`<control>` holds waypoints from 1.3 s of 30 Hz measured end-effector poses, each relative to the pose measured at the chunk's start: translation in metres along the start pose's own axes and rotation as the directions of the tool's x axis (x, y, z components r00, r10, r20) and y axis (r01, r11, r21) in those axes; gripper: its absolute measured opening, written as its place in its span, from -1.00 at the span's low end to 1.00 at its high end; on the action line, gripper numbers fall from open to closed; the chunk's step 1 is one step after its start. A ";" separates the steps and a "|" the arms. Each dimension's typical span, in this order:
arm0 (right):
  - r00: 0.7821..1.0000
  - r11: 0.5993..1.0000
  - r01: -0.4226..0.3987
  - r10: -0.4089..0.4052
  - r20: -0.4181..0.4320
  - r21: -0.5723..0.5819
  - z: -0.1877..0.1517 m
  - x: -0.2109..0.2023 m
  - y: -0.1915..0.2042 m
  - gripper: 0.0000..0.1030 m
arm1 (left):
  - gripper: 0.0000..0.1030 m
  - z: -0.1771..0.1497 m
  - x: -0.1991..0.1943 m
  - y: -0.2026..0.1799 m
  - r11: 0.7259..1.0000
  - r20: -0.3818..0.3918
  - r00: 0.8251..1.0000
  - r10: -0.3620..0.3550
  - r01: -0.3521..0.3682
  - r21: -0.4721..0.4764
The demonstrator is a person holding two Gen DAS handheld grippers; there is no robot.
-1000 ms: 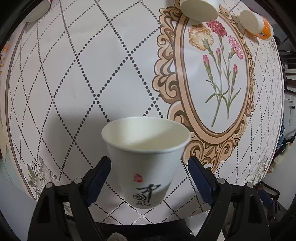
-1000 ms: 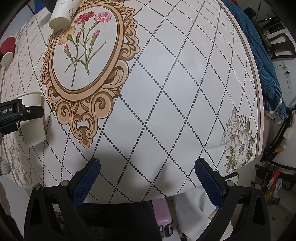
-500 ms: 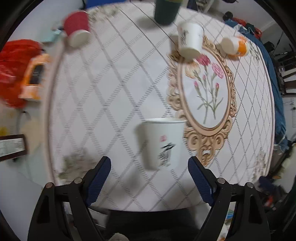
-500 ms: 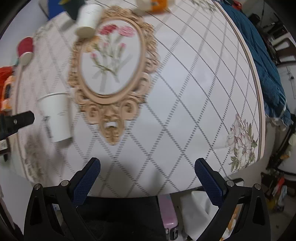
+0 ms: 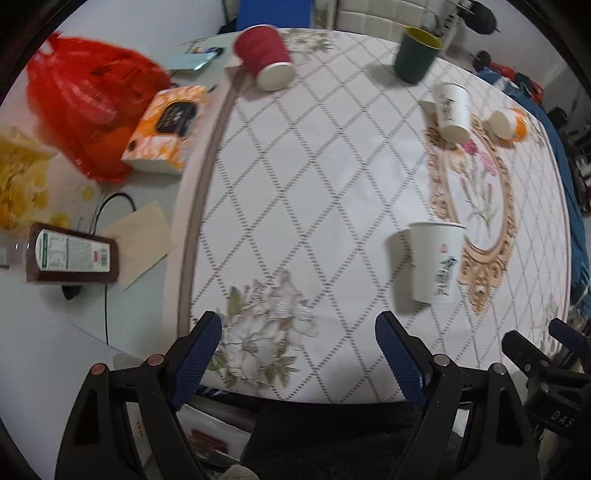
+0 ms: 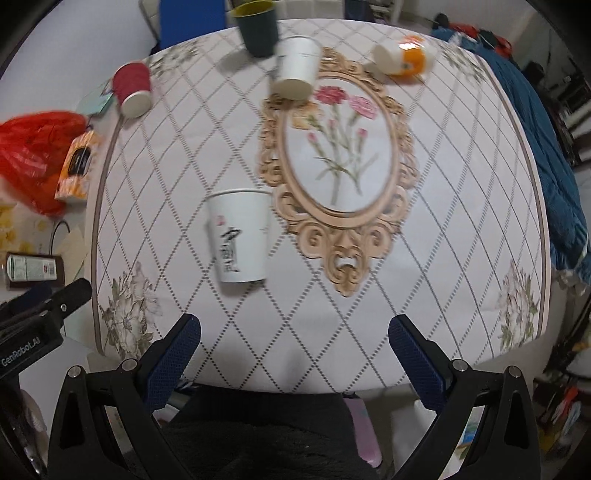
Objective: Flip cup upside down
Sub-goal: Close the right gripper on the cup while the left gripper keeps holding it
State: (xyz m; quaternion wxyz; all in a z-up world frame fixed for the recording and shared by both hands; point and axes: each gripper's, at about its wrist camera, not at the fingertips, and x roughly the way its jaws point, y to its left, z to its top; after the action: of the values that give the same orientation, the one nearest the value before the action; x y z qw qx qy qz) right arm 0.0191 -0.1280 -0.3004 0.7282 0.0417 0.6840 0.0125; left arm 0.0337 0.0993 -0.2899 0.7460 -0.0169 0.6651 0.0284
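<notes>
A white paper cup [image 5: 435,262] with black calligraphy and a red mark stands upright, mouth up, on the patterned tablecloth beside the ornate flower frame; it also shows in the right wrist view [image 6: 239,235]. My left gripper [image 5: 298,345] is open and empty, well back from the cup, which lies ahead to its right. My right gripper [image 6: 294,339] is open and empty near the table's front edge, the cup ahead to its left.
A second white cup [image 6: 297,68], a red cup [image 6: 133,89], a dark green cup [image 6: 257,27] and an orange-white cup [image 6: 404,55] stand or lie farther back. A red bag [image 5: 86,99], an orange box [image 5: 164,129] and a bottle [image 5: 68,254] lie left of the cloth.
Both grippers have pulled back and up from the table. The white cup, between my left fingers a second ago, now stands free and far ahead.
</notes>
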 end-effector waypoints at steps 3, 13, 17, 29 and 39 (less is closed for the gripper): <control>1.000 0.996 0.021 -0.021 0.003 -0.085 0.004 0.000 0.017 1.00 | 0.65 0.001 0.004 0.015 0.998 -0.011 1.000 -0.003 0.002 -0.057; 0.973 0.671 0.232 -0.150 0.177 -0.704 0.035 -0.013 0.075 1.00 | 0.88 0.002 0.024 0.030 0.977 0.003 0.999 0.051 -0.049 -0.208; 0.932 0.148 0.344 -0.171 0.318 -0.927 0.011 0.001 0.099 1.00 | 0.88 -0.004 0.041 0.029 0.967 -0.037 0.998 0.060 -0.067 -0.246; 0.851 -0.962 0.216 0.100 0.516 -0.169 -0.081 0.098 0.035 0.91 | 0.89 -0.034 0.090 0.014 0.945 -0.149 0.988 0.045 -0.090 -0.316; 0.860 -0.969 0.138 0.221 0.461 0.207 -0.059 0.132 0.022 0.90 | 0.89 -0.039 0.112 0.018 0.938 -0.173 0.984 0.037 -0.094 -0.333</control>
State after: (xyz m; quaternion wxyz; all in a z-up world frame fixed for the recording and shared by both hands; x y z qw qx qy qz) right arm -0.0304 -0.0941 -0.4335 -0.0461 0.8715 0.1269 -0.4715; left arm 0.0065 0.1166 -0.4054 0.6731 -0.1257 0.7096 0.1661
